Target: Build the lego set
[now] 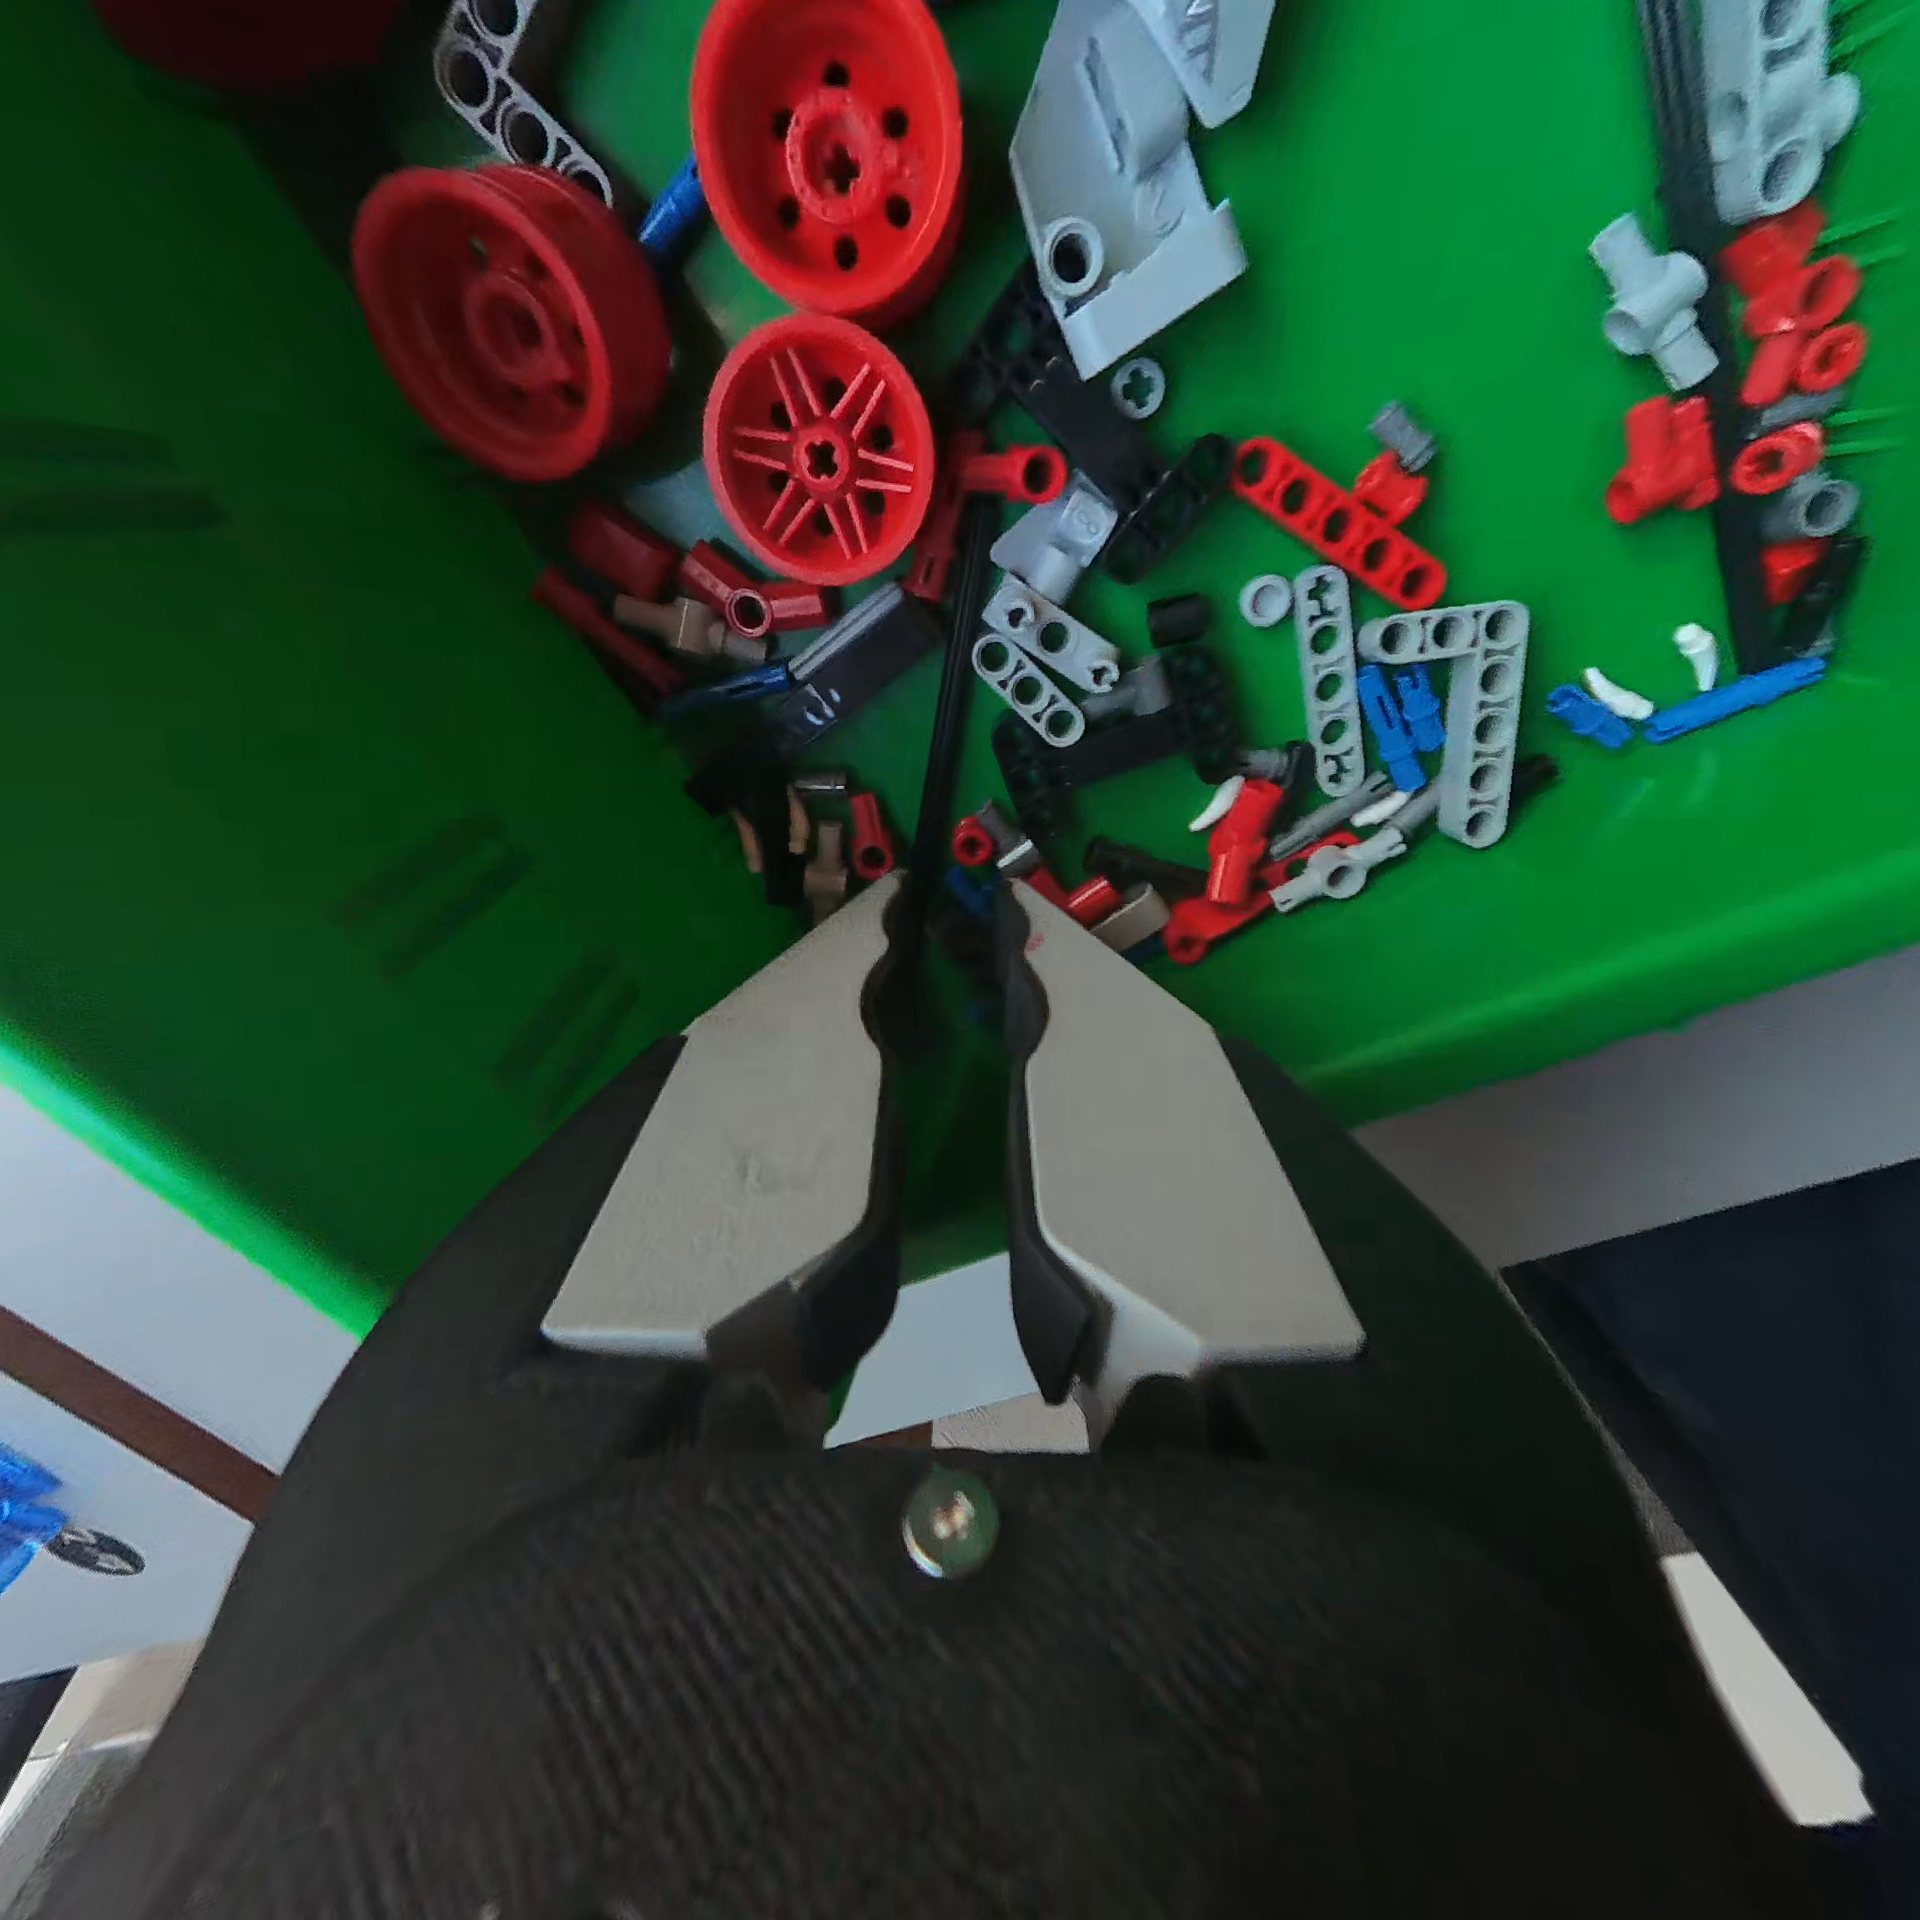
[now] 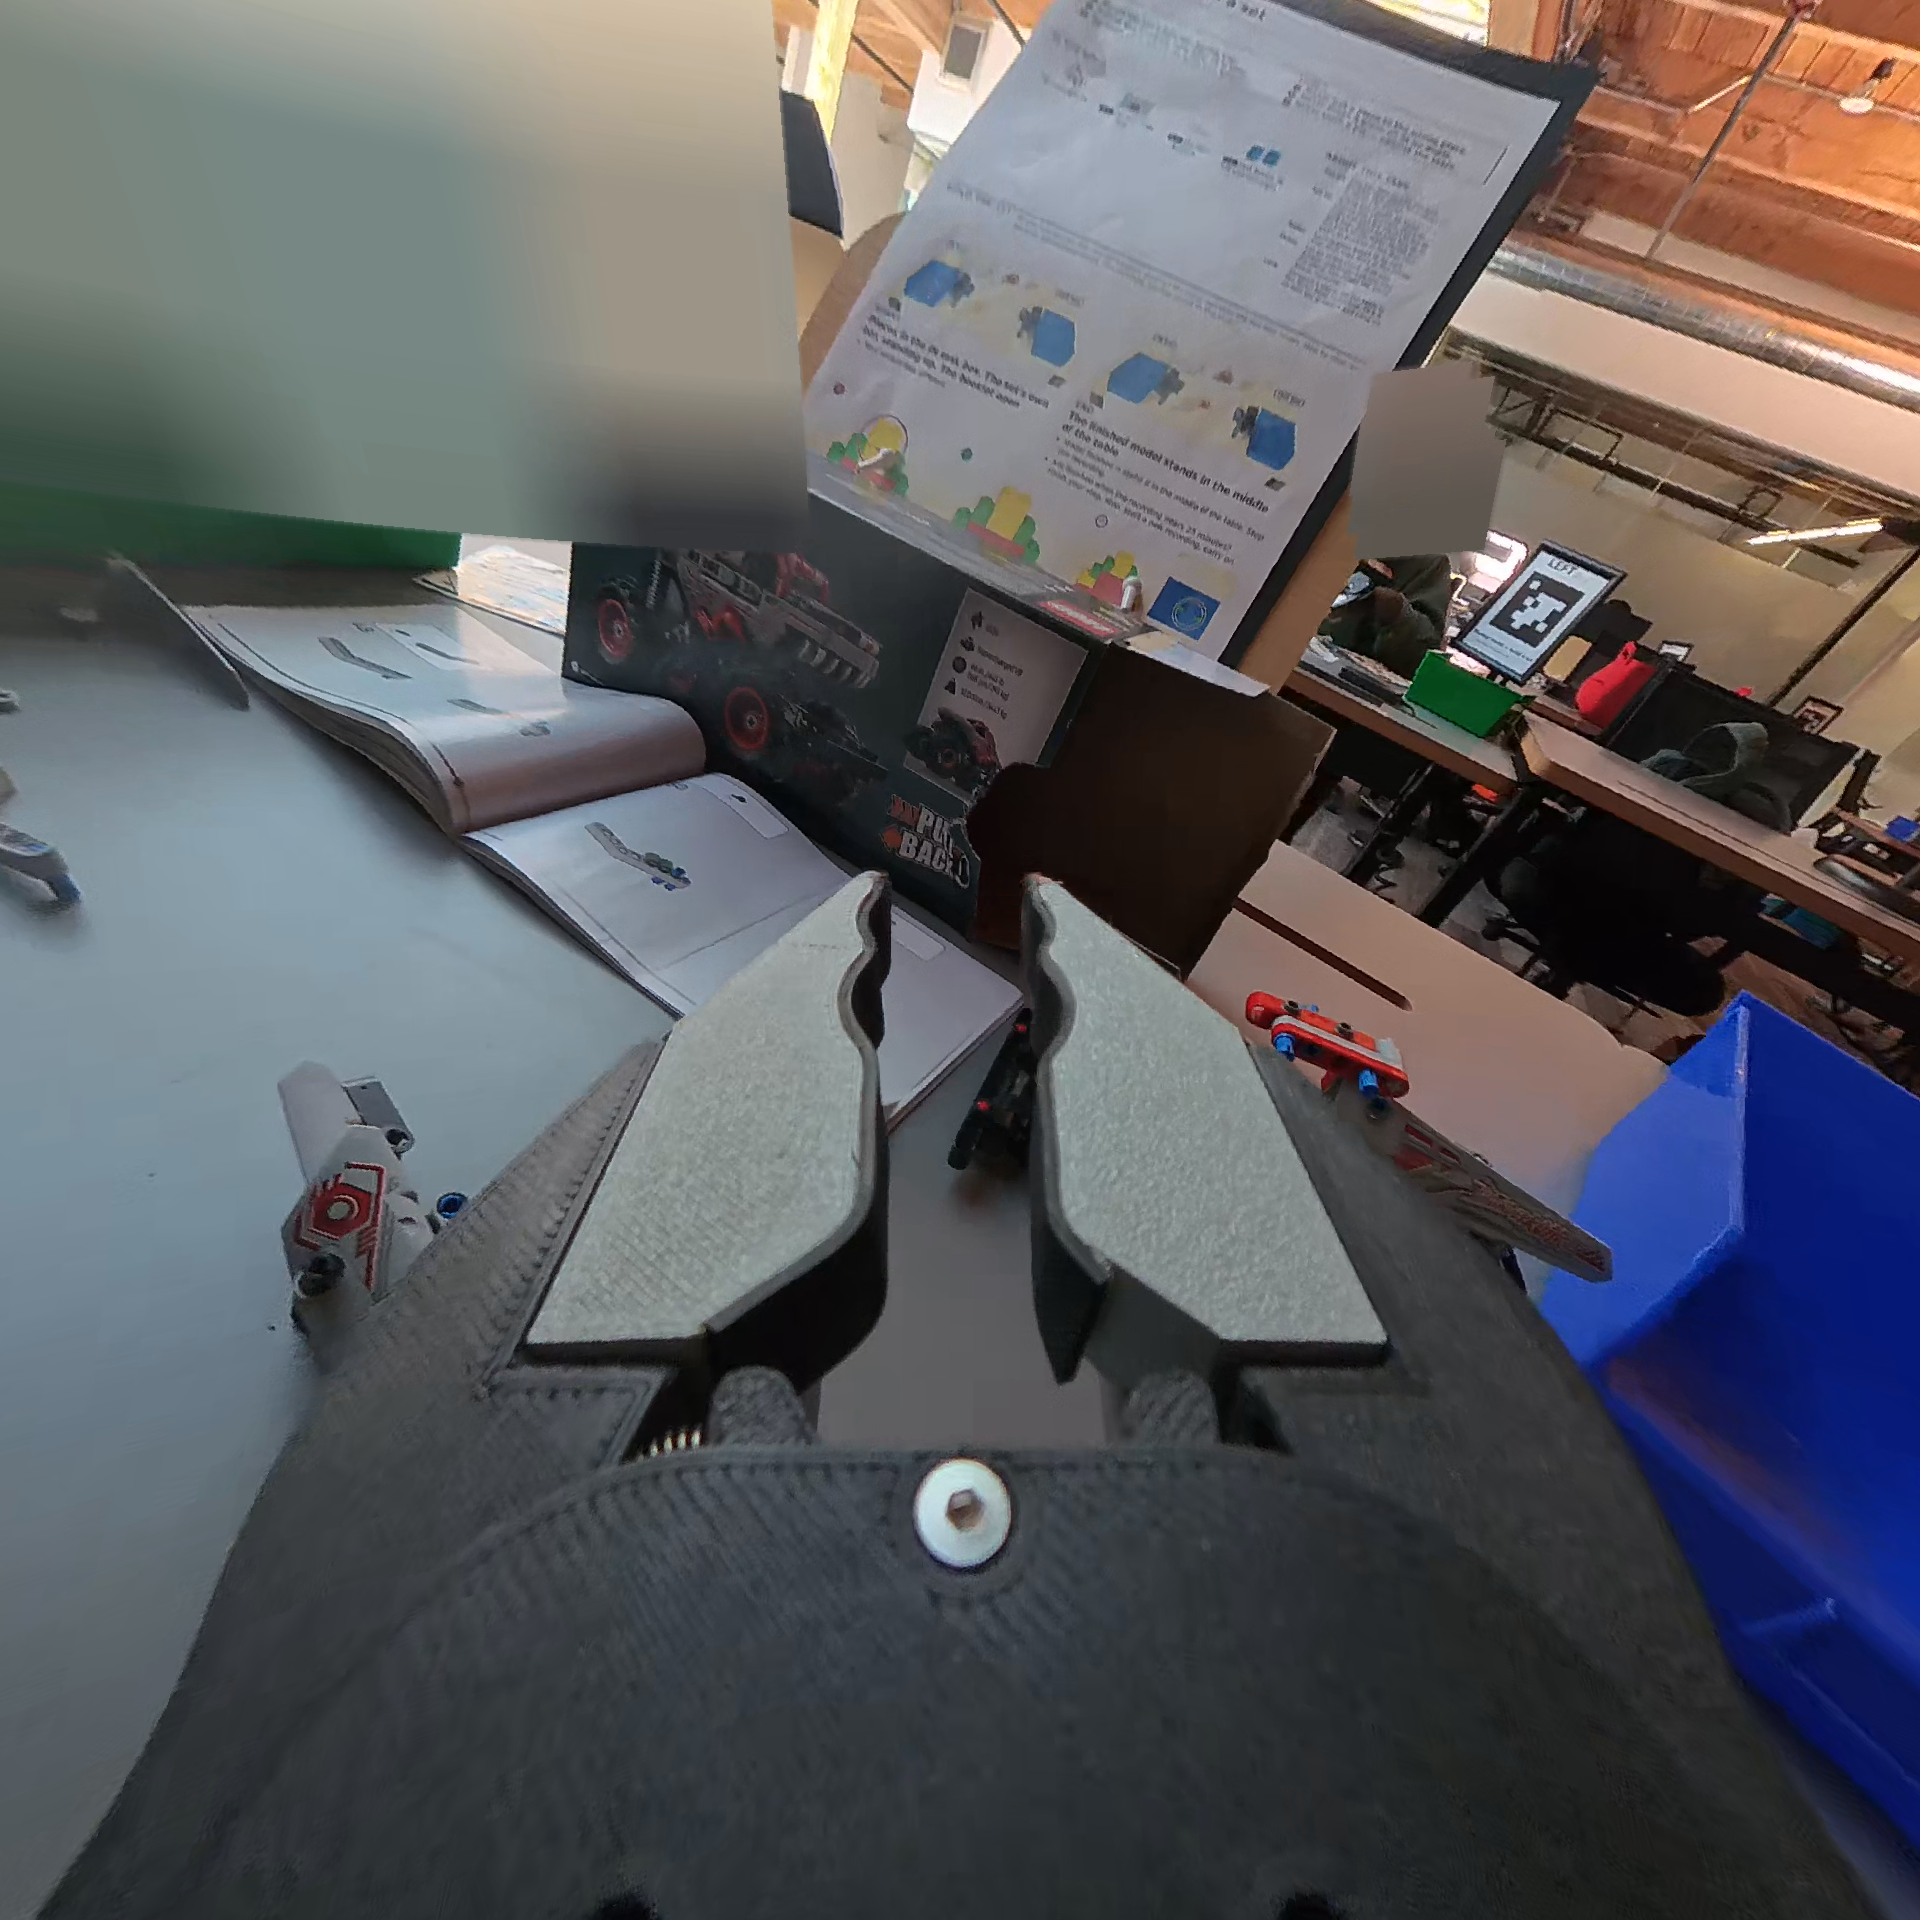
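Note:
In the left wrist view my left gripper [image 1: 945, 914] hangs over the near rim of a green tray [image 1: 312, 727] of loose parts: three red wheels [image 1: 821, 457], grey beams [image 1: 1455, 717], red, black and blue pins. Its jaws stand apart. A long thin black axle [image 1: 951, 686] runs from the pile into the gap, along the left pad; I cannot tell if it touches. My right gripper [image 2: 956, 904] is open and empty over the grey table [image 2: 208, 987]. A small black and red assembly [image 2: 997, 1101] lies on the table between its fingers.
The open instruction booklet [image 2: 644, 862] and the set's box [image 2: 831, 686] lie ahead of the right gripper. A grey panel with a red sticker [image 2: 343, 1205] lies to its left, a red and grey assembly [image 2: 1340, 1049] and a blue bin [image 2: 1766, 1299] to its right. A printed sheet [image 2: 1143, 312] stands behind. My right fingertips sit around 60 centimeters from my left ones. To reach the long thin black axle [image 1: 951, 686] in a straight line is about 4 centimeters for my left fingers, about 55 centimeters for my right.

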Demonstrator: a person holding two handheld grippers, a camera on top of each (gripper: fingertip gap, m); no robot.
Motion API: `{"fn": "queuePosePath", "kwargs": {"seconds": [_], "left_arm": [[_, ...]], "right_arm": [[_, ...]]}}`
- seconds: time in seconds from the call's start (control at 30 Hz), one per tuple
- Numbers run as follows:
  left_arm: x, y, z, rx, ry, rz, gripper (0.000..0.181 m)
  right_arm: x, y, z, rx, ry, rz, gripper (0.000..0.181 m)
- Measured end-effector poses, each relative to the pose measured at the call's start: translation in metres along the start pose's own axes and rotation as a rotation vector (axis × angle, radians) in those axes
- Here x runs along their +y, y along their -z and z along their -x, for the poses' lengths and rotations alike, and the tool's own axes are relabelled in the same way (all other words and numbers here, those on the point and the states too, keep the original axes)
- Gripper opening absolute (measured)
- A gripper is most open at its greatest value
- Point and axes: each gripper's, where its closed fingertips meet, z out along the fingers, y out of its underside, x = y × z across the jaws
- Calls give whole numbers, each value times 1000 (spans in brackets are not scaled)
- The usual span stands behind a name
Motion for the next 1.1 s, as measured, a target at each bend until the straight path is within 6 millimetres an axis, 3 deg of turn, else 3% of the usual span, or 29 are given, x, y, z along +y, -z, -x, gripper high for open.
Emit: {"fn": "queuePosePath", "kwargs": {"seconds": [0.1,0.17,0.4,1.1], "left_arm": [[3,-1,5,-55,12,20,14],[3,-3,-5,-4,13,24,0],[2,-5,-1,19,62,57,2],[1,1,-7,5,2,47,0]], "right_arm": [[-6,4,2,-17,-17,-33,22],[-11,7,3,-24,-17,-56,21],[-21,16,6,-36,-12,-114,20],[-27,24,5,-43,-36,-159,17]]}}
